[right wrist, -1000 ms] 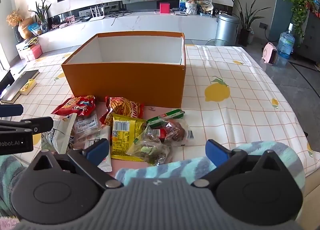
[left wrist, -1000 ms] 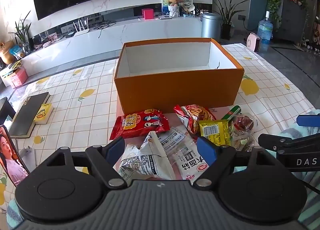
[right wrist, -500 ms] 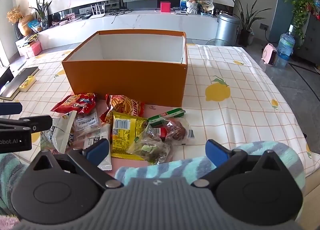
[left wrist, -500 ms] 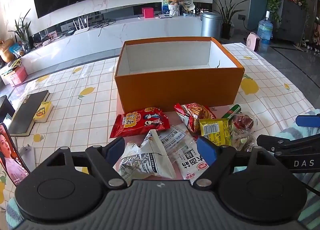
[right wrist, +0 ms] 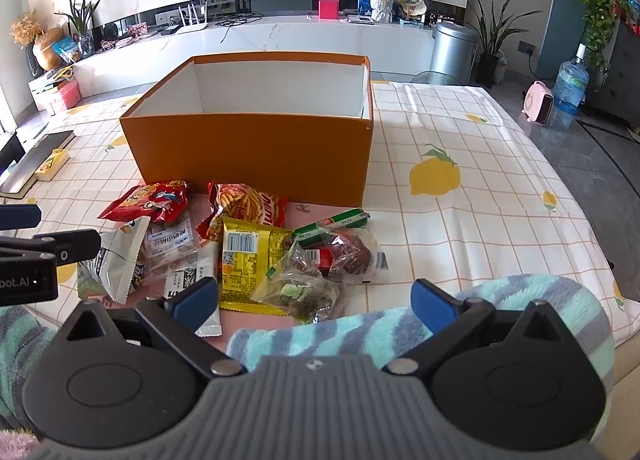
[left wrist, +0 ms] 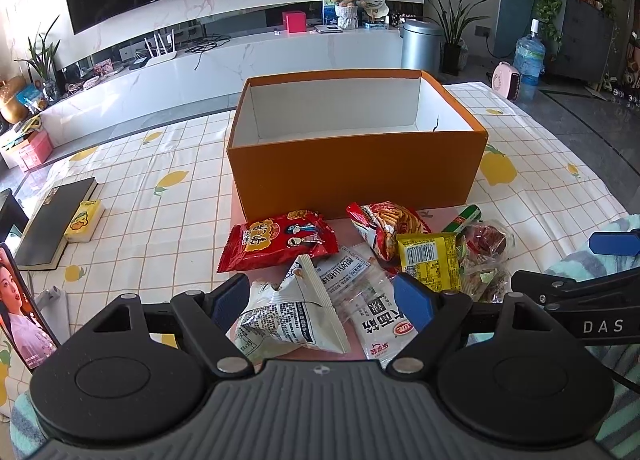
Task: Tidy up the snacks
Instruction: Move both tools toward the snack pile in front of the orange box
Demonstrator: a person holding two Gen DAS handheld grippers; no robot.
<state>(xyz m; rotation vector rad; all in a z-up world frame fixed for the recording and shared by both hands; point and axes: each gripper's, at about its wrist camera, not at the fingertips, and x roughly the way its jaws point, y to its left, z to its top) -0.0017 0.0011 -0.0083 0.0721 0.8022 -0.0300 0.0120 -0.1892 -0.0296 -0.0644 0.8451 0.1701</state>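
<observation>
I see both claws spread, left gripper [left wrist: 322,298] and right gripper [right wrist: 315,300] empty | snack packets [left wrist: 360,260] heaped before the apparently empty orange box [left wrist: 356,172] | light, crinkly, slippery film, contents probably brittle; I'd pinch a sealed edge.

Both grippers [left wrist: 322,300] [right wrist: 314,298] wide open, side by side

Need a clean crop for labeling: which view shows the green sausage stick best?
Right wrist: the green sausage stick lies nearly full-length in front of the orange box. Left wrist shows only its tip, the rest hidden behind other packets.
</observation>
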